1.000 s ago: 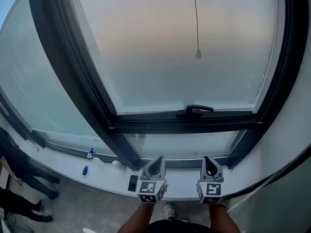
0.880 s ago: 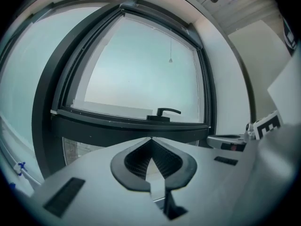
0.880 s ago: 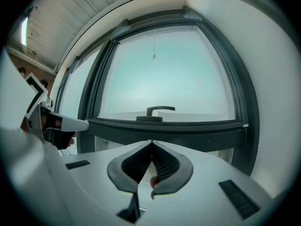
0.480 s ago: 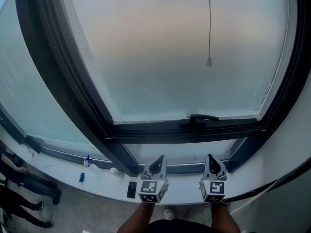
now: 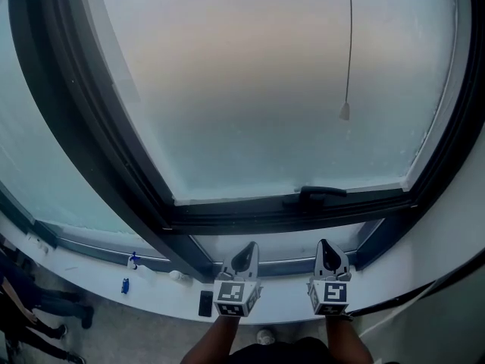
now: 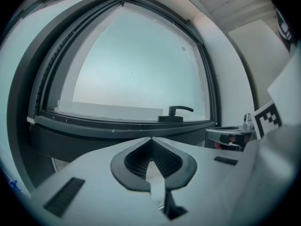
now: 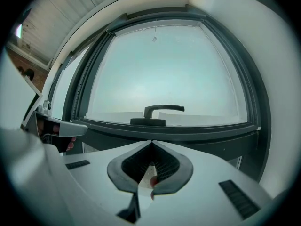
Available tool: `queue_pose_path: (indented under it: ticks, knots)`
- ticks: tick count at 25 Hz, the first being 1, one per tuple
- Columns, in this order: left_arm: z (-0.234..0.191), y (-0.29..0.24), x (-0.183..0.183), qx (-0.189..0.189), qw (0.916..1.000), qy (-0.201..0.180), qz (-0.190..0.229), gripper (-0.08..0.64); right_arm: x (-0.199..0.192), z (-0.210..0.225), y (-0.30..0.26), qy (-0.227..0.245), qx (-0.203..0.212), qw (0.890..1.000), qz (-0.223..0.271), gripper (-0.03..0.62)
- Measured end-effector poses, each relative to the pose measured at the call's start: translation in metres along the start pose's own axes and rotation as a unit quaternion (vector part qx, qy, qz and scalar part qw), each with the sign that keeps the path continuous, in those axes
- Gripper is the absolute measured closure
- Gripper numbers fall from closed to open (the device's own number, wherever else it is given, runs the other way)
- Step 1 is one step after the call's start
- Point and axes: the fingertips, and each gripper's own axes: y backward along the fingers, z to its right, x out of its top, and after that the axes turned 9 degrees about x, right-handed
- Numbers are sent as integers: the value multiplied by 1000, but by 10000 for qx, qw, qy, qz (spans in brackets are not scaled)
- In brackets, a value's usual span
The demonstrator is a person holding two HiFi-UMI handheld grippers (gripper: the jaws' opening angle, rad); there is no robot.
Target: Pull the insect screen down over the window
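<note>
Down at the bottom of the head view, the left gripper and the right gripper point at the window frame, each with its jaws pressed together on nothing. A pull cord hangs before the frosted pane, right of centre, above the handle. Its top is cut off, and the insect screen itself cannot be made out. Items on the sill are too small to tell. The left gripper view shows closed jaws, with the handle beyond. The right gripper view shows the same, with the cord's end tiny near the top.
</note>
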Motion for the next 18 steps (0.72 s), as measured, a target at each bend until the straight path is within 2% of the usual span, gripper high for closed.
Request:
queue_pose_path:
  ticks: [6,9,14,18]
  knots:
    - [13,-15,11,32,9999,-2,125,558,1,1,-4,-4,51,9999,-121,588]
    - [21,-20,16,-10,9998,-10,175,557,10,4,-6,91,93,9999,-32,588]
    - [26,-22,31,137,9994,41,302,558,26,10,-9,151,208,9996,146,588]
    - [26,-25,55,248,9987,-108,427,558,41,12,-14,256,266,9989,298,588]
